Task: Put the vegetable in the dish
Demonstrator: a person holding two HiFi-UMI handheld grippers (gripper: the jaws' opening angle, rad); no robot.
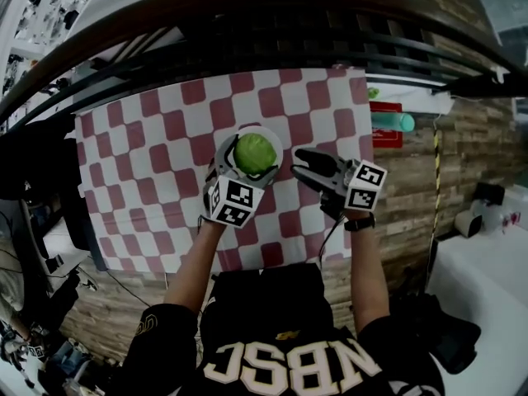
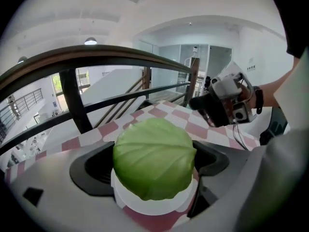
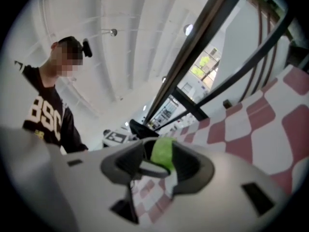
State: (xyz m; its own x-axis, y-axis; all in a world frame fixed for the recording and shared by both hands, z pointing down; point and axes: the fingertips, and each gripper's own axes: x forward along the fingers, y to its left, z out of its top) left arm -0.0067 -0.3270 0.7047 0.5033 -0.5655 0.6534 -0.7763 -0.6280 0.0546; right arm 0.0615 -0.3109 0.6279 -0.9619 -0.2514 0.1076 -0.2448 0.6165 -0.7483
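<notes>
Cabbage (image 1: pixel 254 153) sits in the white dish (image 1: pixel 221 148), on the red-and-white checked cloth (image 1: pixel 140 139), about mid-table and a little toward the far edge. Your left gripper (image 1: pixel 246 172) comes at the dish from the near side, tilted downward and pointing away from you. Its jaws stand wide, one on each side of the cabbage and dish, which fill the gap between them in the left gripper view. Whether the pads actually press on the cabbage or on the dish rim cannot be told from any view (the leaf covers both inner faces). Your right gripper (image 1: pixel 299 162) is just right of the dish and apart from it, roughly level and pointing left toward it. Its jaws are spread wide with nothing held — through the gap its own view shows only the cabbage and a slice of the dish further off, with checked cloth below. A dark curved railing (image 1: pixel 247 11) runs along the far side of the table. Your arms reach in from the near edge — one to each gripper.
</notes>
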